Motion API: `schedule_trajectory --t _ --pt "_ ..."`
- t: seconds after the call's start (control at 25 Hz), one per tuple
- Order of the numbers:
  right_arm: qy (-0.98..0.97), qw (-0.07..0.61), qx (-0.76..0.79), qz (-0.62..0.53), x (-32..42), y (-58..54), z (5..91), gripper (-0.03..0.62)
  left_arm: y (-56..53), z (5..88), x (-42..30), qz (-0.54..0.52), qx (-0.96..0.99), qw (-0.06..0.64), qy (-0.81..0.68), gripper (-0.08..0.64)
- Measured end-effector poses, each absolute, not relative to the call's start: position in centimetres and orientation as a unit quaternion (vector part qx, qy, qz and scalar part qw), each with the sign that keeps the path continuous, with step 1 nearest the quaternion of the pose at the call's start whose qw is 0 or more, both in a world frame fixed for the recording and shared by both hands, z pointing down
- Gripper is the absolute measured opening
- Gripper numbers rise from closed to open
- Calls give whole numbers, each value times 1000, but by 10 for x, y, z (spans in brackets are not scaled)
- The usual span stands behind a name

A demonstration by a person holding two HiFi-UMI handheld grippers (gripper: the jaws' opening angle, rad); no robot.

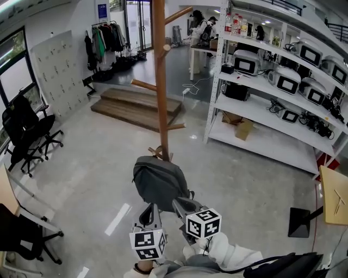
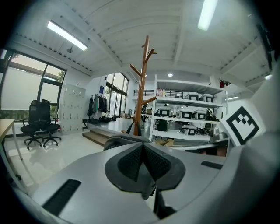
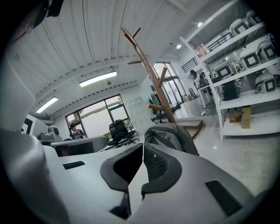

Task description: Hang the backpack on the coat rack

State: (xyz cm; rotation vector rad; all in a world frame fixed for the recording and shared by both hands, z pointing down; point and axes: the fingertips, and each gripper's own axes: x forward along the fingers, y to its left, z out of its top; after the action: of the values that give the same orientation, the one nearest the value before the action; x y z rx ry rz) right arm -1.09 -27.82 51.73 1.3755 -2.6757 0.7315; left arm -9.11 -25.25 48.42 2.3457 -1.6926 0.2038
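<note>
Left claw (image 1: 148,213): pads closed tip to tip, nothing visible between them. Right claw (image 1: 184,206): same condition, pads together and empty. I judge that I keep both closed because there is no load to carry at this point. The backpack (image 1: 159,182) stands upright at the foot of the coat rack (image 1: 160,81), ahead of both claws and clear of their pads. Its top is against the trunk, probably so that it stays upright. I cannot tell whether it rests on the floor (image 1: 98,163) or hangs from a low peg. The upper pegs (image 1: 144,84) are bare and free to take a strap. Legible writing: none. Each marker cube (image 1: 203,222) carries black-and-white square patterns only. The blue sign (image 1: 102,11) on the far wall and the packaging on the shelving (image 1: 261,108) are too small to read
</note>
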Motion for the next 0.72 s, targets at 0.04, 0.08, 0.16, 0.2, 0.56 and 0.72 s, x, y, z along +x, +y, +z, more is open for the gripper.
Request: schedule_trajectory --t 0.04,0.08,0.16,0.2,0.56,0.72 --pt "-863 24 450 231 -11 -274 517 15 -250 486 -92 71 804 124 -577 2" --pt "-862 25 455 224 -12 -270 515 15 -247 487 -93 71 805 127 -575 2" --pt "-862 30 461 211 -14 -261 513 15 -243 488 -95 68 806 131 -573 2" --pt "-862 34 461 207 -16 -257 513 15 -240 489 -96 66 806 132 -574 2" --pt "-858 36 458 231 -10 -240 518 15 -225 489 -88 51 807 141 -572 2" --pt "-861 31 455 224 -5 -236 513 15 -222 487 -78 48 806 140 -573 2"
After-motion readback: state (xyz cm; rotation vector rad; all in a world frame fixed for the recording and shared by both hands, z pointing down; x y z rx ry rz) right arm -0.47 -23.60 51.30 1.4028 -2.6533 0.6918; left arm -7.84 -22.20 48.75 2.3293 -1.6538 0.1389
